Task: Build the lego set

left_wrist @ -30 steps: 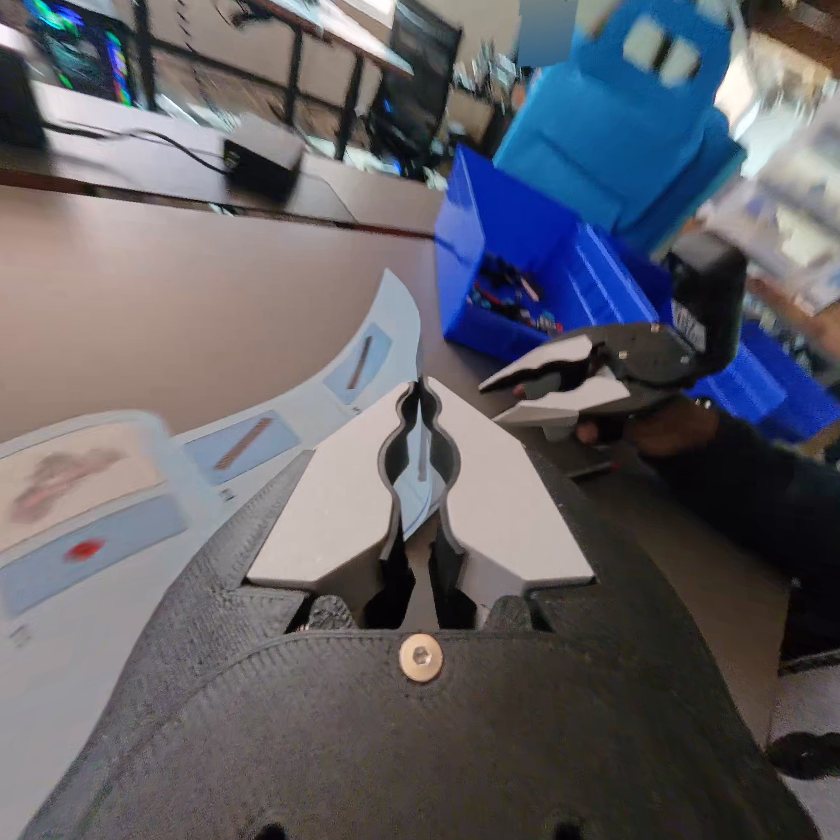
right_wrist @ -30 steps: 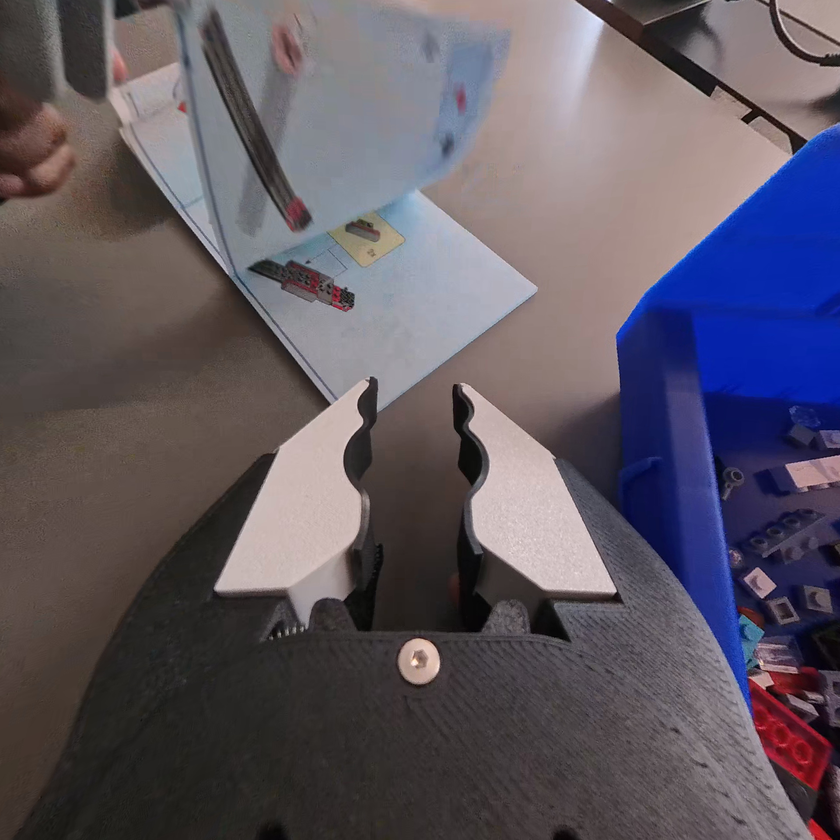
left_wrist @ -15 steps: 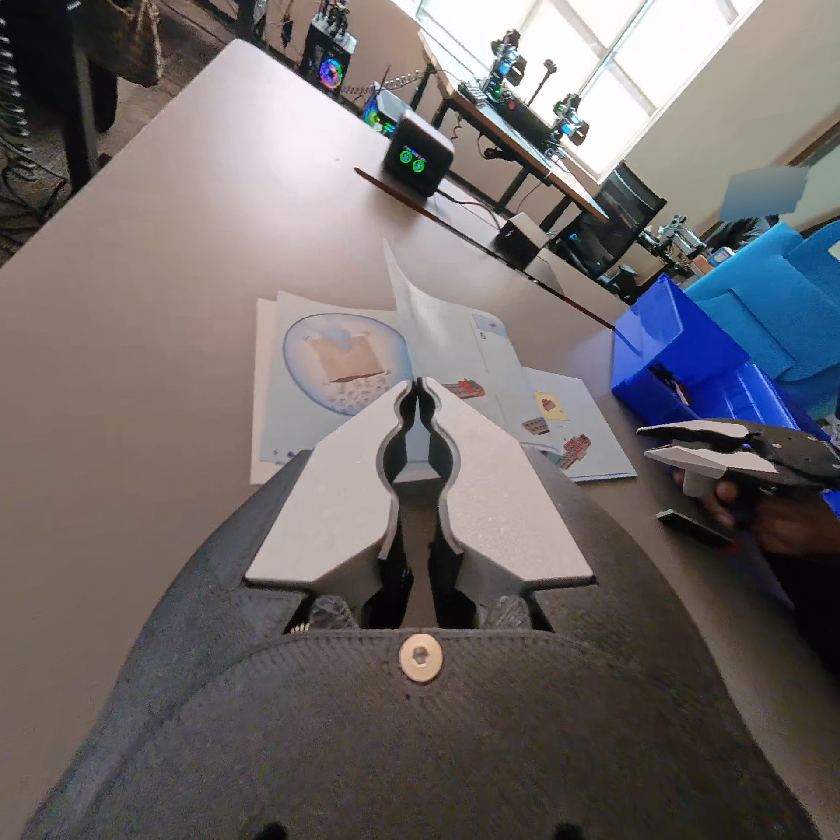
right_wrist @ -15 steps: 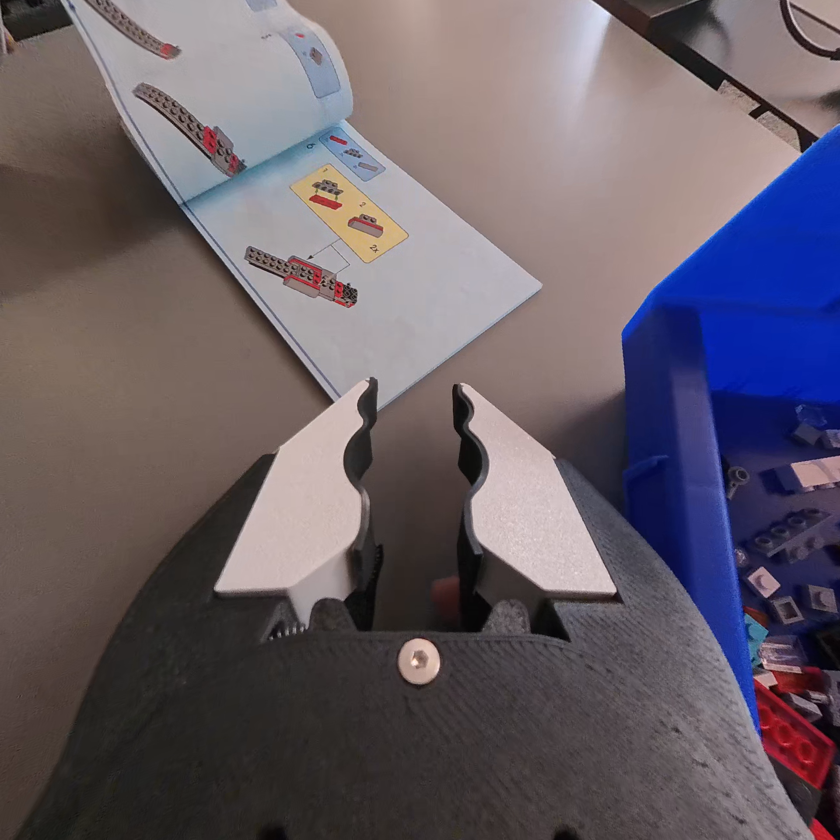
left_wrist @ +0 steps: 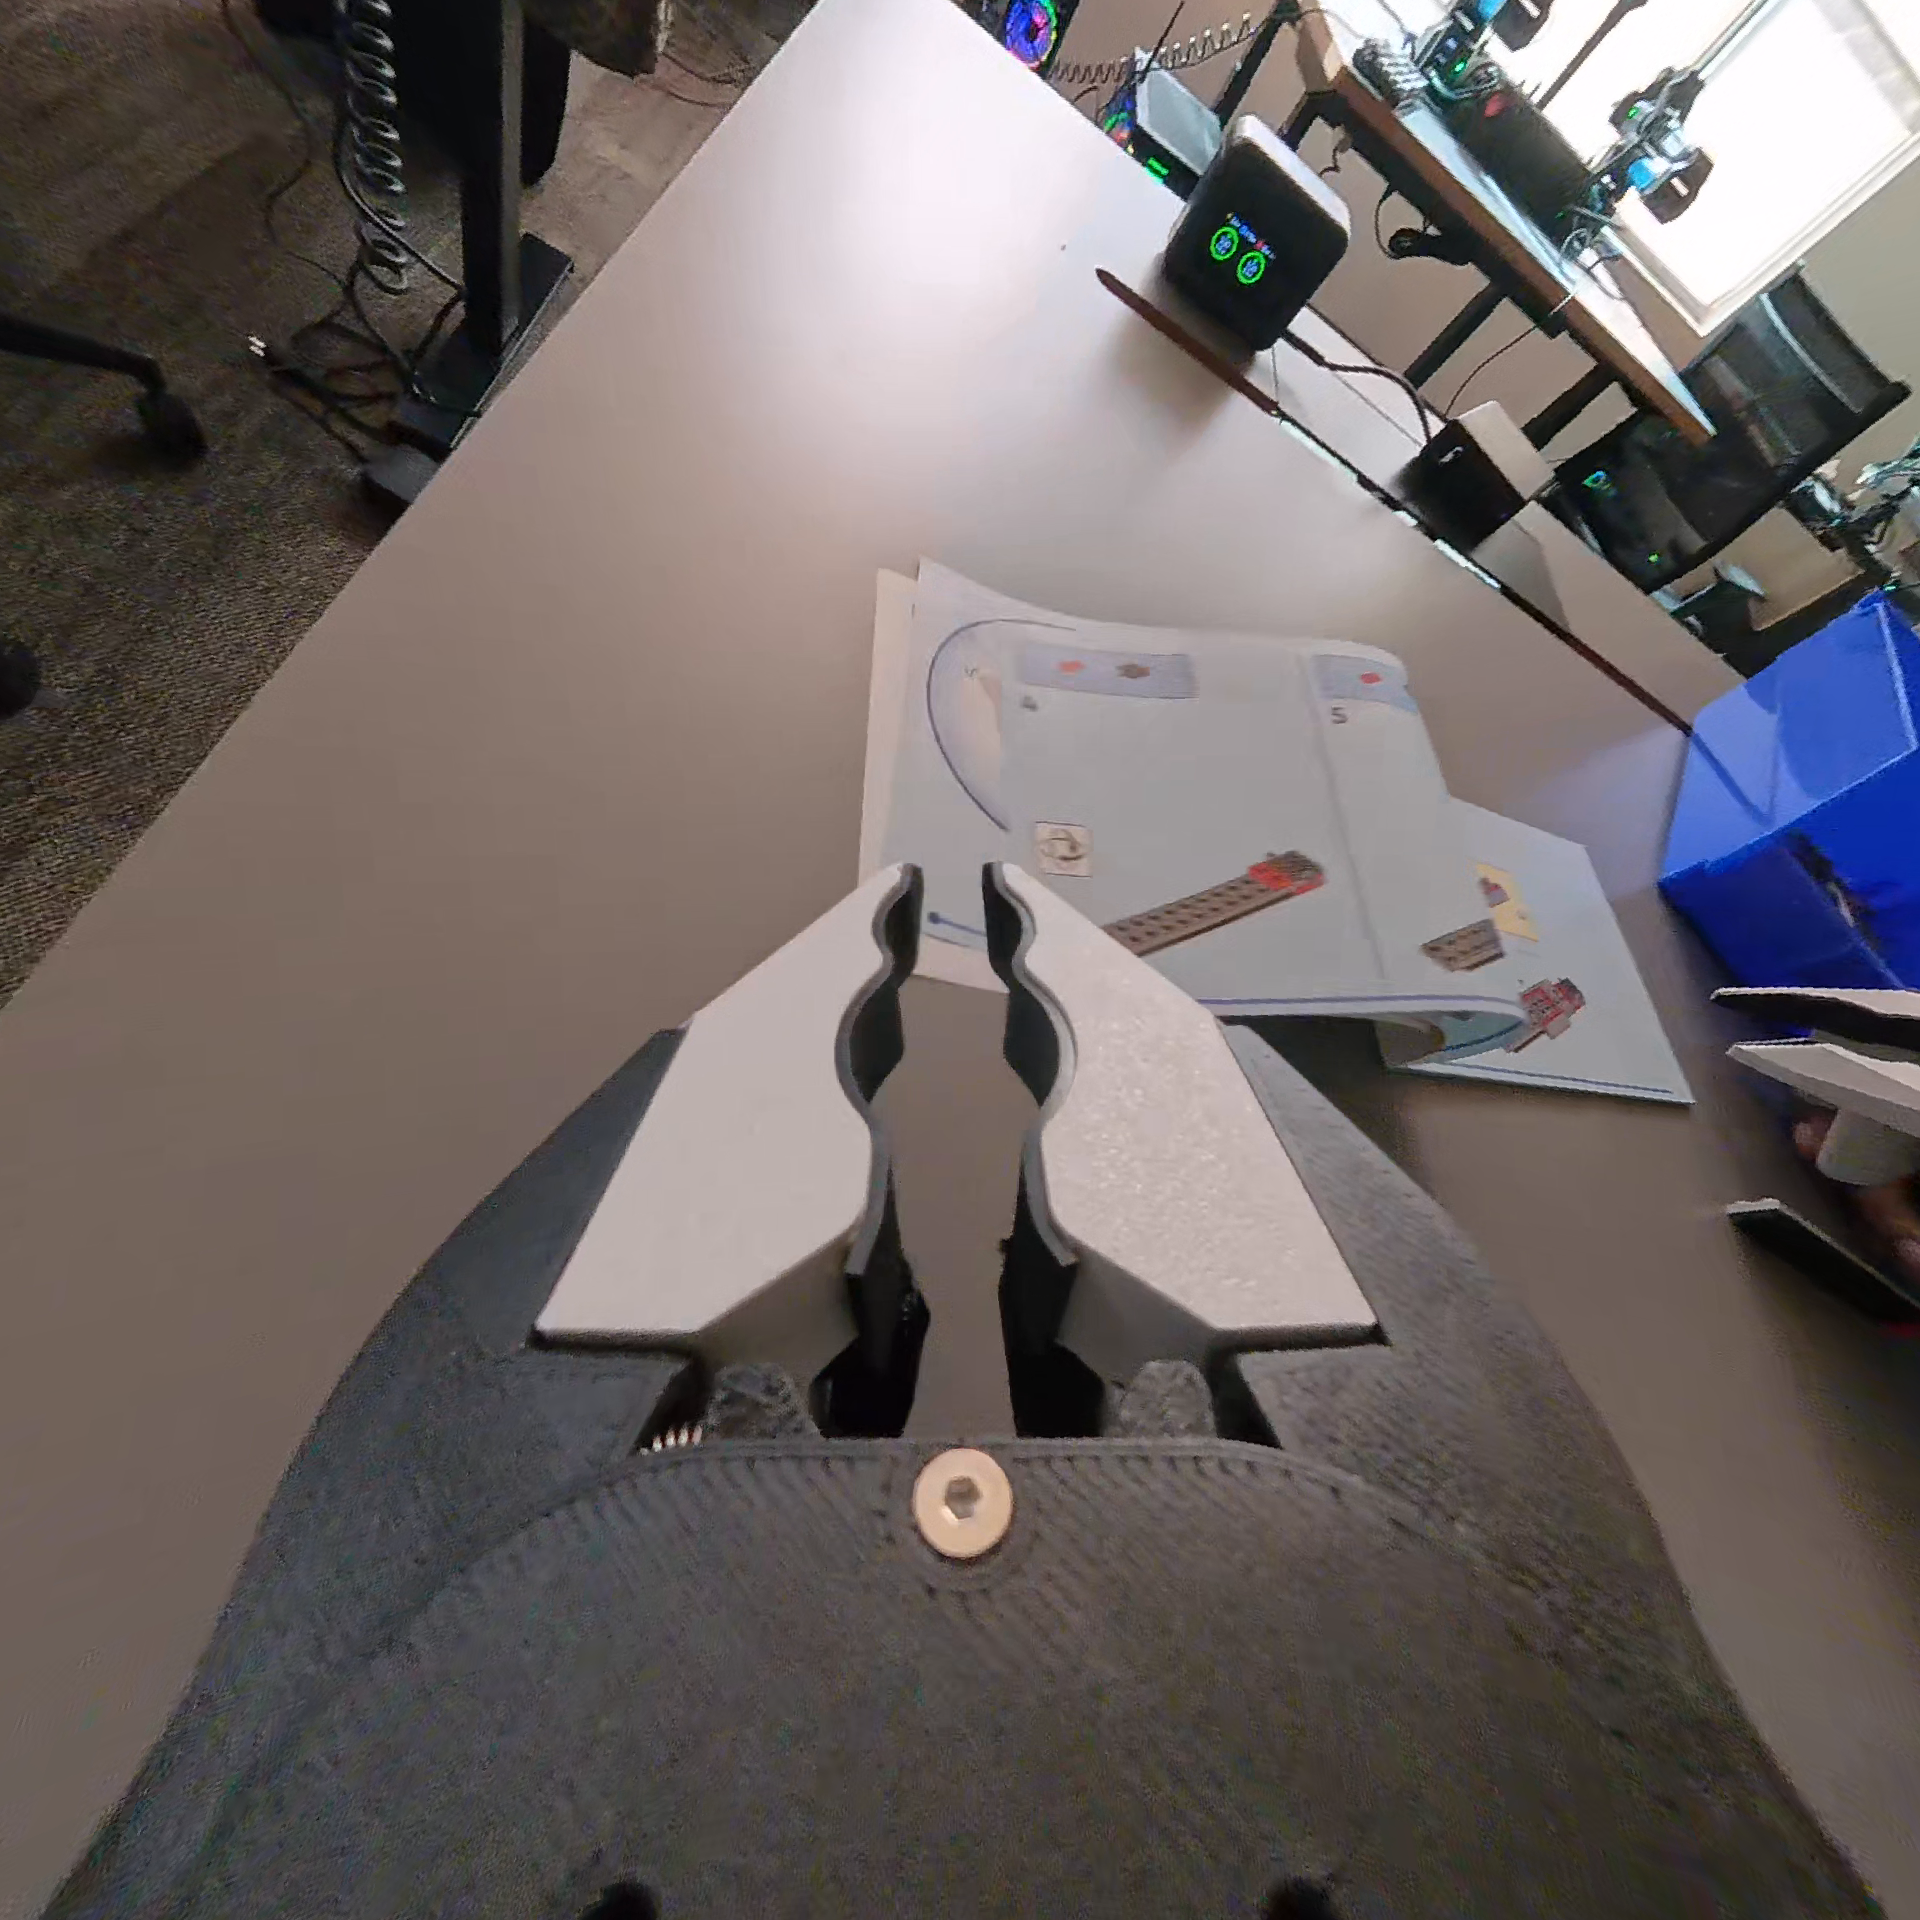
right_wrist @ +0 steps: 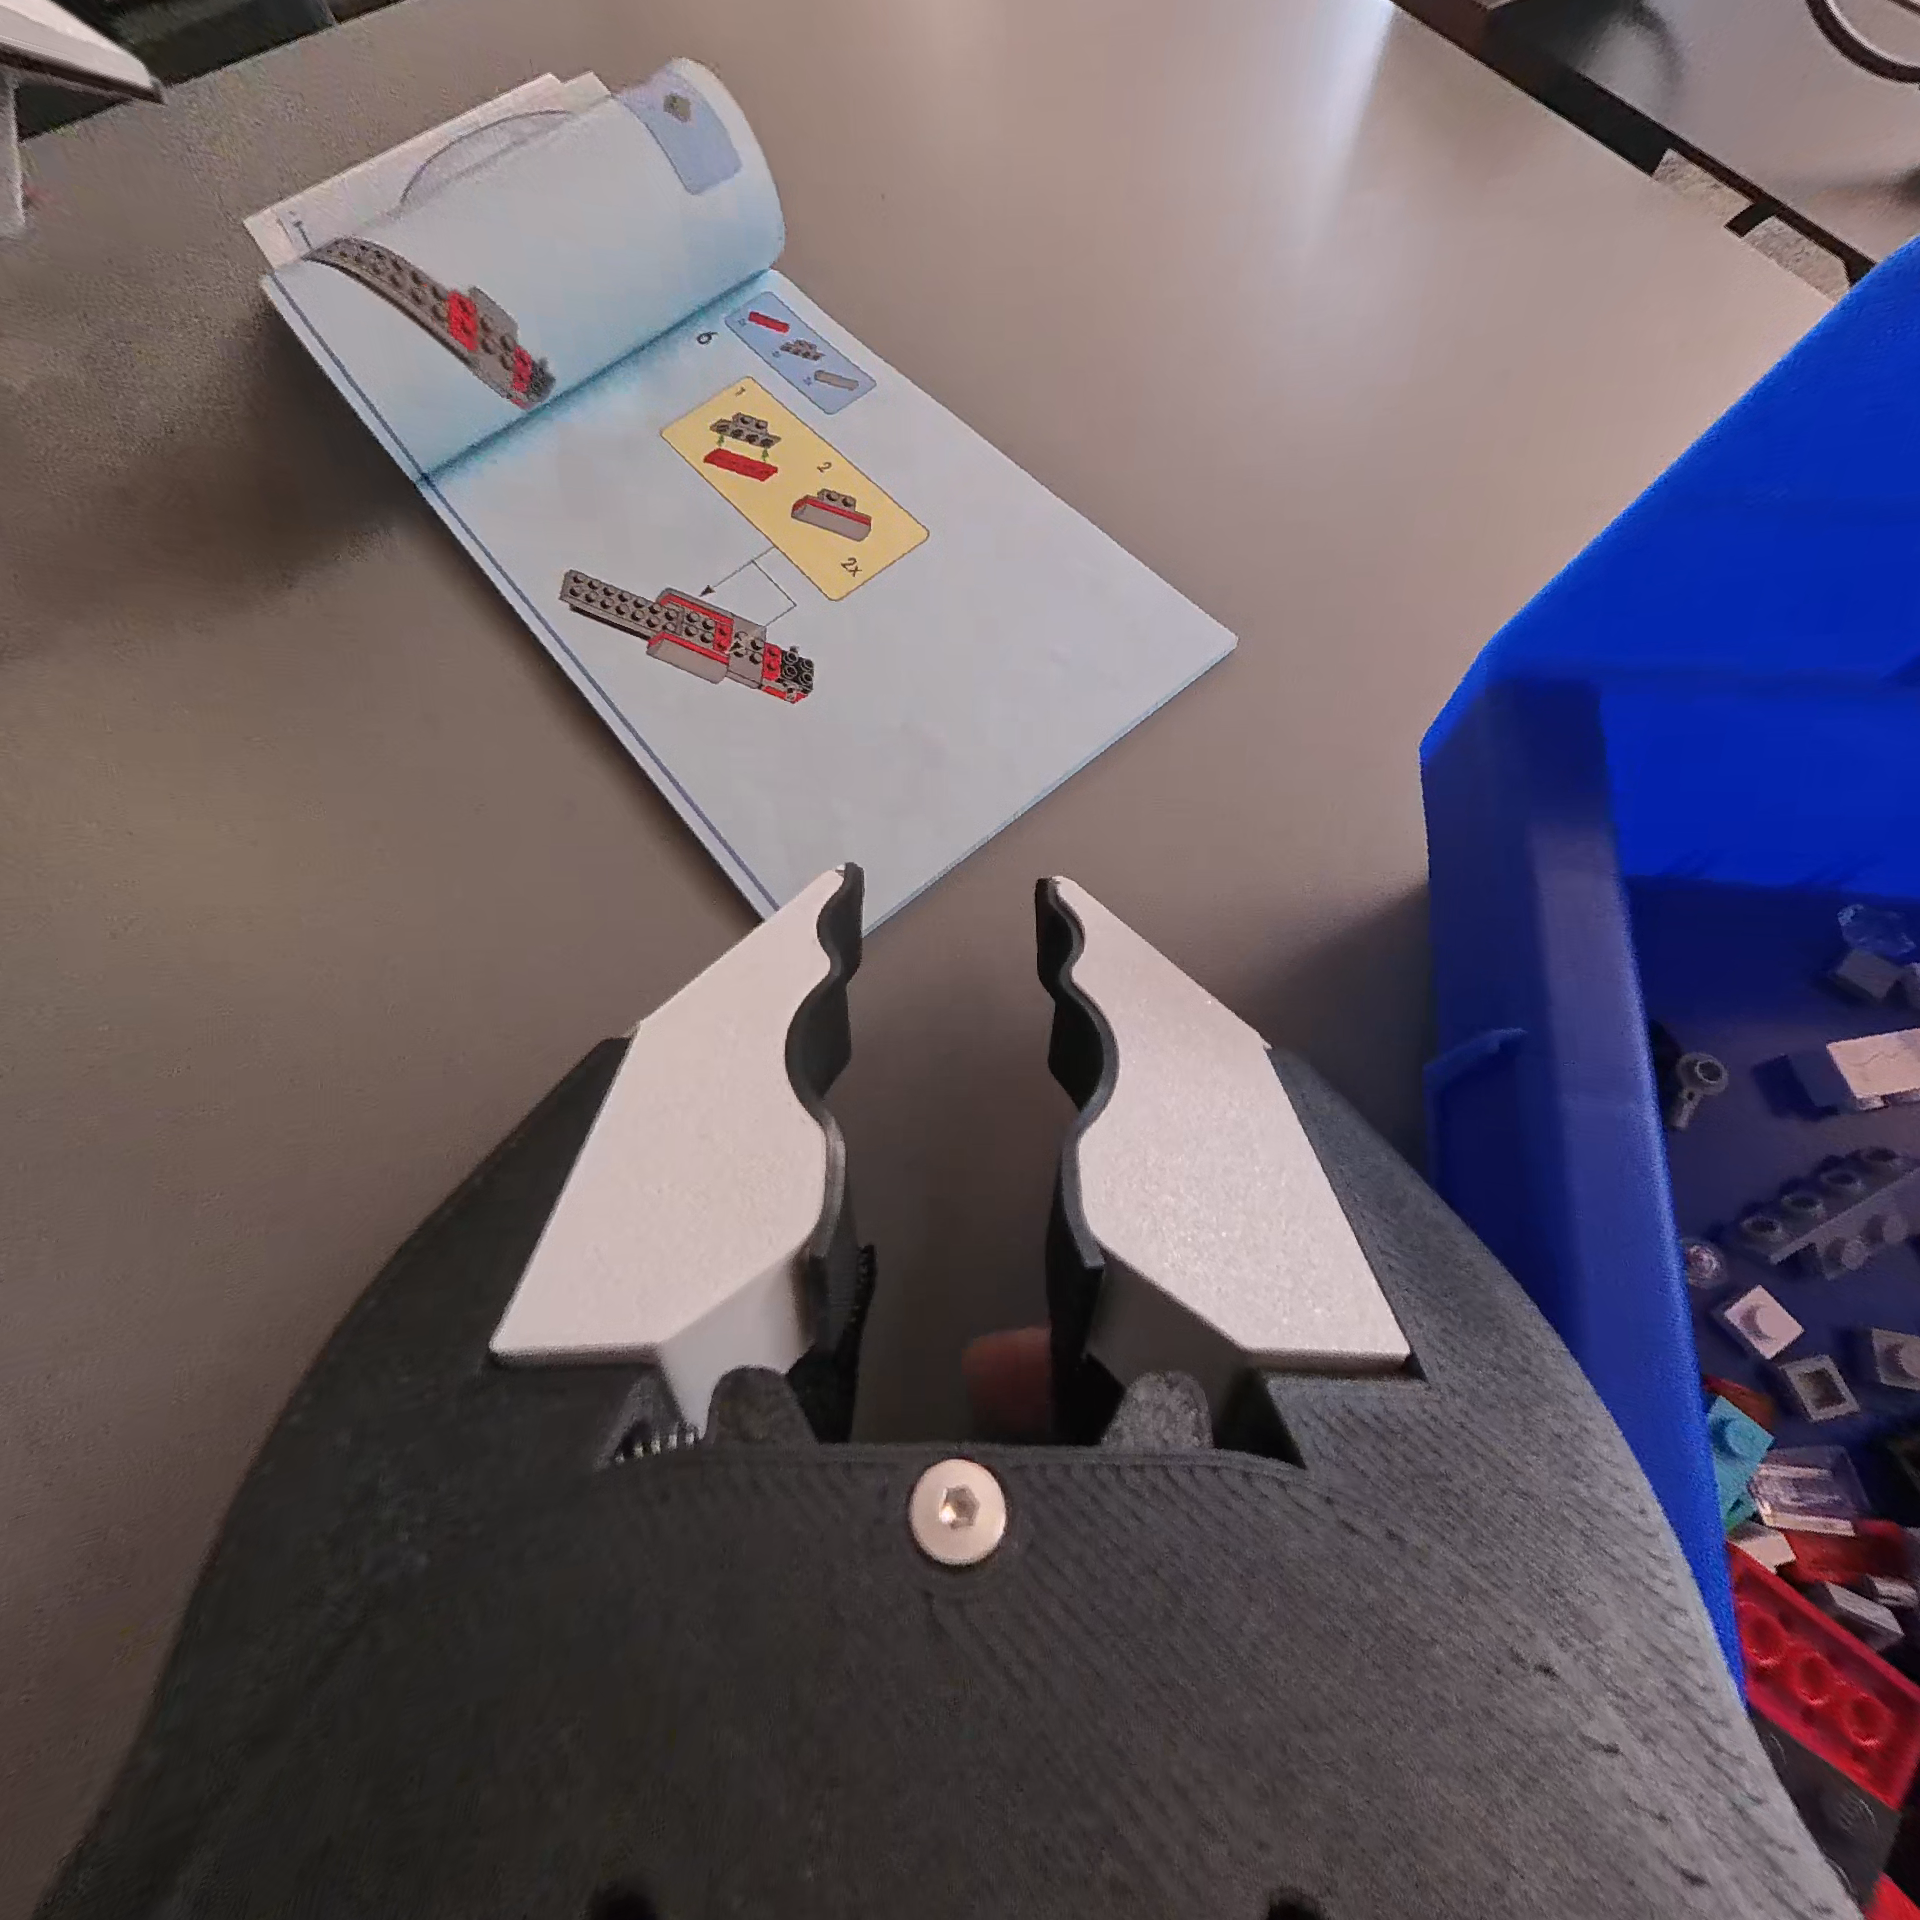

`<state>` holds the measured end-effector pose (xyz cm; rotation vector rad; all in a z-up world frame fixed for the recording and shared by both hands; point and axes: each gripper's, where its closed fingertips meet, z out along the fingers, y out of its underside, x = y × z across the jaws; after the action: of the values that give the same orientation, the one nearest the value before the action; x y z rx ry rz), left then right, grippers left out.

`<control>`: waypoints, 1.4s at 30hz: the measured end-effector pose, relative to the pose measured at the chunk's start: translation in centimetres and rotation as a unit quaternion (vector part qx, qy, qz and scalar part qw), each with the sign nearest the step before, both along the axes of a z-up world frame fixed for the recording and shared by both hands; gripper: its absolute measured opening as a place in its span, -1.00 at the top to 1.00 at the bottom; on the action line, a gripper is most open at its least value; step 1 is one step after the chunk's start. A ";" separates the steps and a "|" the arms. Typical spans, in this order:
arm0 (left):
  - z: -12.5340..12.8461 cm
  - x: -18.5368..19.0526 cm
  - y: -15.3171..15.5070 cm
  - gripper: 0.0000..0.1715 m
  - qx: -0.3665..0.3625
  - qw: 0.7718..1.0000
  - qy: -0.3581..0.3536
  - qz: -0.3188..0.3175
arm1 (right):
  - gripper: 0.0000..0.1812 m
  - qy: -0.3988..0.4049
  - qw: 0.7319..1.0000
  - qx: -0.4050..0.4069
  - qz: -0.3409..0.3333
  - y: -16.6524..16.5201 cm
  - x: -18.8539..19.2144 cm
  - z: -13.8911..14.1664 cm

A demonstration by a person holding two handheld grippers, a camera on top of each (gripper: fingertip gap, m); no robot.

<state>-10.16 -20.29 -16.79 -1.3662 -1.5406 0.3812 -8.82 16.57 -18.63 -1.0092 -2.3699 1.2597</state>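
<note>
An open instruction booklet lies on the grey table, with one page curling up; it also shows in the right wrist view. My left gripper is open and empty, just short of the booklet's near edge. My right gripper is open and empty, at the booklet's near corner, left of a blue bin holding several loose lego pieces. The right gripper's fingers show at the right edge of the left wrist view, beside the blue bin.
A small black cube device with green lights stands at the table's far edge, next to a second black box. A thin dark piece lies on the table under the right gripper. Desks and chairs stand beyond. My right fingertips sit around 35 cm from my left ones.
My left gripper let go of the booklet page, opened and pulled back toward me. The page fell and now curls over the open booklet. The right gripper stayed open in place.
</note>
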 end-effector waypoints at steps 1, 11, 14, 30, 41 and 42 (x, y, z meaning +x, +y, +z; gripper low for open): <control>0.0 0.1 -0.1 0.82 -0.004 1.000 -0.001 0.001 | 0.59 0.000 1.000 0.000 0.000 0.0 0.0 0.0; 4.3 1.8 12.8 0.62 0.004 0.975 0.093 -0.201 | 0.59 -0.001 1.000 -0.001 0.001 0.0 0.1 0.0; 4.3 1.9 17.2 0.61 -0.016 0.962 0.092 -0.258 | 0.59 -0.002 1.000 -0.001 0.001 0.0 0.1 0.0; -0.7 1.2 13.8 0.57 -0.080 0.973 -0.019 -0.214 | 0.59 -0.010 1.000 -0.011 0.002 0.1 0.2 0.0; -0.3 1.4 13.6 0.56 -0.072 0.973 -0.003 -0.220 | 0.59 -0.010 1.000 -0.006 -0.001 0.1 0.1 -0.1; -0.1 1.5 13.7 0.56 -0.072 0.973 0.001 -0.220 | 0.59 -0.011 1.000 -0.006 -0.001 0.1 0.1 -0.1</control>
<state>-8.66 -6.63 -16.92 -1.7695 -1.1786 0.2180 -8.75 16.66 -18.77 -1.0330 -2.3799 1.2698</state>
